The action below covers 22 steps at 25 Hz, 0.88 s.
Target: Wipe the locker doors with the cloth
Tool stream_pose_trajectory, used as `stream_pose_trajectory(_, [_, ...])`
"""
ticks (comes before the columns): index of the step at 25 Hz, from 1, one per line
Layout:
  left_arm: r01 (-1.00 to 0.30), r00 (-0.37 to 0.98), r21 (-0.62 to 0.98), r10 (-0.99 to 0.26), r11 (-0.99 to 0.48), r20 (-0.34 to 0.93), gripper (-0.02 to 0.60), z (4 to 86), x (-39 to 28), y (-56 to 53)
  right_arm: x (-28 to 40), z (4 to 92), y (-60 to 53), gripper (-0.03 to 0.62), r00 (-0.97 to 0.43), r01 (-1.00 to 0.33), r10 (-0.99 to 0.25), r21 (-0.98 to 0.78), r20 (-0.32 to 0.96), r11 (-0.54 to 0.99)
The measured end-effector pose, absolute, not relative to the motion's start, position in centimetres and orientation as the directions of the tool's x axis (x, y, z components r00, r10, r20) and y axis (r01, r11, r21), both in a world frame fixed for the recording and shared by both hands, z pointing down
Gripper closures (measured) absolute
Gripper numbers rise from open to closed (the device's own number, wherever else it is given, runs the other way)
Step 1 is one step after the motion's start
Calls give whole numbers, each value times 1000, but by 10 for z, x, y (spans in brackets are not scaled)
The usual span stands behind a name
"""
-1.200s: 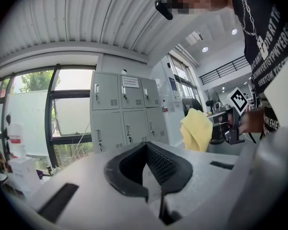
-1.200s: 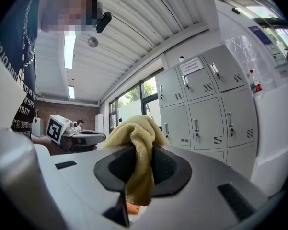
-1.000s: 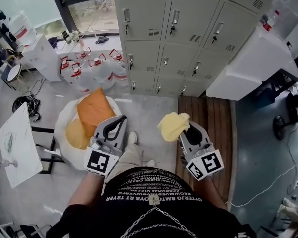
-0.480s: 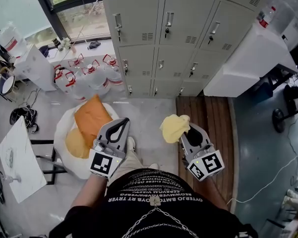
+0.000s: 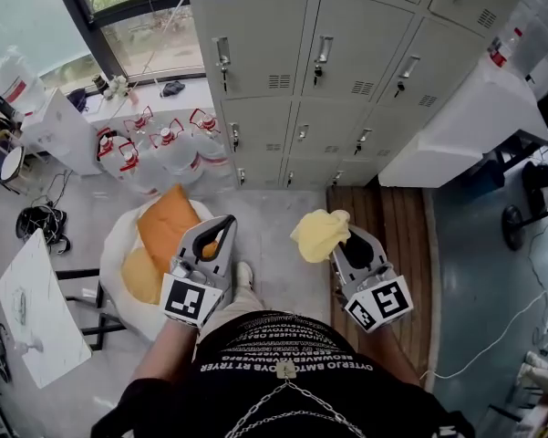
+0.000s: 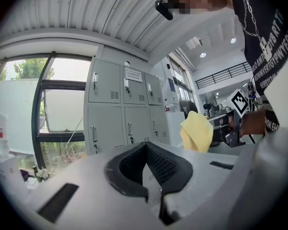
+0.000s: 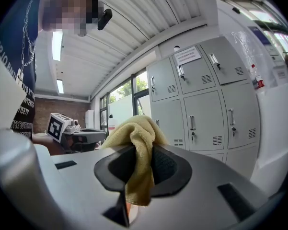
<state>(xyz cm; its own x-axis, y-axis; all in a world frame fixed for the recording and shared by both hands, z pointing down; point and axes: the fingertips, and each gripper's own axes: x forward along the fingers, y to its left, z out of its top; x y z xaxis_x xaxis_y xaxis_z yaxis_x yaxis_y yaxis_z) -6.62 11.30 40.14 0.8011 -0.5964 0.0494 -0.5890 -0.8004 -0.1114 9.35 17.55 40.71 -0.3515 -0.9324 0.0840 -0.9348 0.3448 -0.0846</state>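
Note:
A bank of grey locker doors (image 5: 328, 62) stands ahead of me, also seen in the left gripper view (image 6: 120, 109) and the right gripper view (image 7: 201, 104). My right gripper (image 5: 343, 241) is shut on a yellow cloth (image 5: 317, 233), which bunches above its jaws (image 7: 134, 138) and hangs down between them. It is held well short of the lockers. My left gripper (image 5: 221, 227) is shut with nothing in it, its black pads (image 6: 158, 164) meeting at the tips. From the left gripper view the cloth (image 6: 197, 131) shows to the right.
Several water jugs (image 5: 164, 140) stand by the window at the lockers' left. A white beanbag with orange cushions (image 5: 169, 222) lies under my left gripper. A white table (image 5: 456, 121) abuts the lockers on the right, and a small white table (image 5: 27, 304) stands at far left.
The view has shifted slightly; the lockers sit a little lower and nearer in the picture. Both grippers hold about the same pose, the cloth still in the right one.

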Motion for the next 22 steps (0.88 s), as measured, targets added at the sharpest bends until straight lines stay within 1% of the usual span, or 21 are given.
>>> stream_pose_trajectory(15, [-578, 812, -90, -583, -811, 39, 578, 399, -66, 10, 93, 404, 69, 526, -339, -940, -936, -74, 91, 333])
stream_pose_trajectory(22, [-536, 839, -90, -542, -839, 56, 578, 404, -64, -44, 88, 406, 17, 526, -310, -949, -947, -77, 86, 304])
